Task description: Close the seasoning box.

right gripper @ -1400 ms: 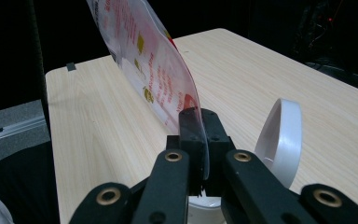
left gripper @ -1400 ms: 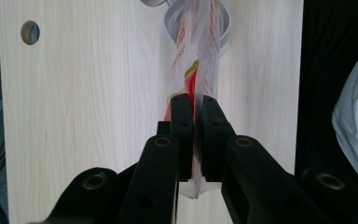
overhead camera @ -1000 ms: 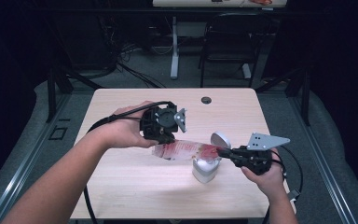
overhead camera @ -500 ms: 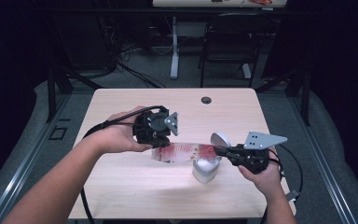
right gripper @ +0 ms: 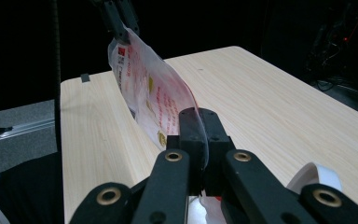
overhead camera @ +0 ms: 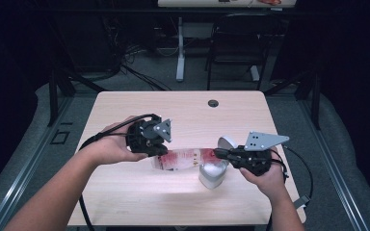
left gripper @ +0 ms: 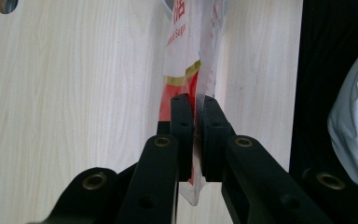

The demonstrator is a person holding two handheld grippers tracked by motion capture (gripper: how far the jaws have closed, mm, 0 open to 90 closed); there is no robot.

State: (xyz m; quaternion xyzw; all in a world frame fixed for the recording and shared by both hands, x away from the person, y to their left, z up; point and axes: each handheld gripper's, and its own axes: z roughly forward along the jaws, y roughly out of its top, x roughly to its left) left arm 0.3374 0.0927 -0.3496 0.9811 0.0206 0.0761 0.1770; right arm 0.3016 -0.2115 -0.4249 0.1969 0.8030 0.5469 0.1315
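Observation:
A red-and-white plastic pouch (overhead camera: pixel 183 158) hangs stretched between the two grippers, just above the wooden table (overhead camera: pixel 125 192). My left gripper (overhead camera: pixel 160 153) is shut on the pouch's left end; in the left gripper view its jaws (left gripper: pixel 193 116) pinch the clear edge of the pouch (left gripper: pixel 182 56). My right gripper (overhead camera: pixel 217 153) is shut on the other end. In the right gripper view those jaws (right gripper: pixel 199 122) clamp the pouch (right gripper: pixel 149 93), which curves away to the left gripper (right gripper: pixel 119 21) at the top.
A white tub (overhead camera: pixel 212 174) stands on the table below the right gripper, its round lid (overhead camera: pixel 227 143) just behind it. A dark cable hole (overhead camera: pixel 213 103) sits near the table's far edge. Chairs and a desk leg stand beyond on the dark floor.
The left hand has moved left and toward the person, sinking a little, with the pouch's end still pinched. The right hand has stayed in place.

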